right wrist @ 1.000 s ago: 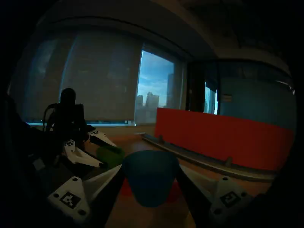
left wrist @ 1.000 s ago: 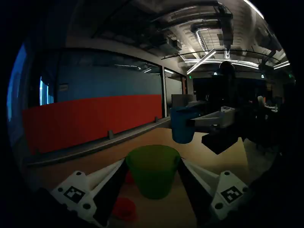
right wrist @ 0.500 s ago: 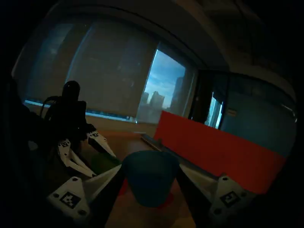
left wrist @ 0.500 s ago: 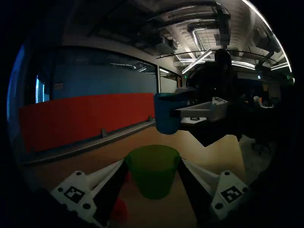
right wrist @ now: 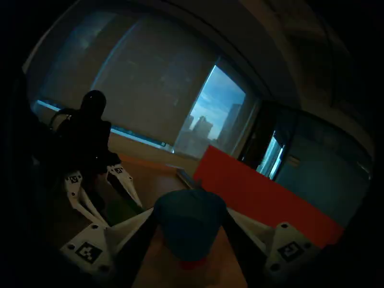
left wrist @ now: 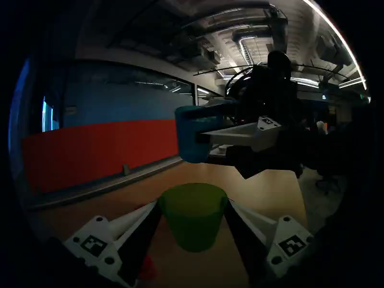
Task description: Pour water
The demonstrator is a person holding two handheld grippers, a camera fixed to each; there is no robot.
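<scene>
A green cup (left wrist: pixel 193 216) stands upright between the fingers of my left gripper (left wrist: pixel 193 225), which is shut on it above the wooden table (left wrist: pixel 269 192). A blue cup (right wrist: pixel 189 223) sits in my right gripper (right wrist: pixel 190 230), shut on its sides and rolled to one side. In the left gripper view the blue cup (left wrist: pixel 192 133) hangs higher than the green one and slightly left of it, held by the right gripper (left wrist: pixel 225 137). In the right gripper view the left gripper (right wrist: pixel 103 192) and the green cup (right wrist: pixel 119 210) are low at the left.
A red and blue partition wall (left wrist: pixel 96 144) runs along the far side of the table. Small red objects (left wrist: pixel 148 273) lie on the table below the left gripper. A bright window (right wrist: pixel 211 120) and a drawn blind (right wrist: pixel 134 81) are behind. The room is dim.
The right gripper has lifted the blue cup higher and brought it closer over the green cup, tilting as it goes. The left gripper keeps the green cup steady.
</scene>
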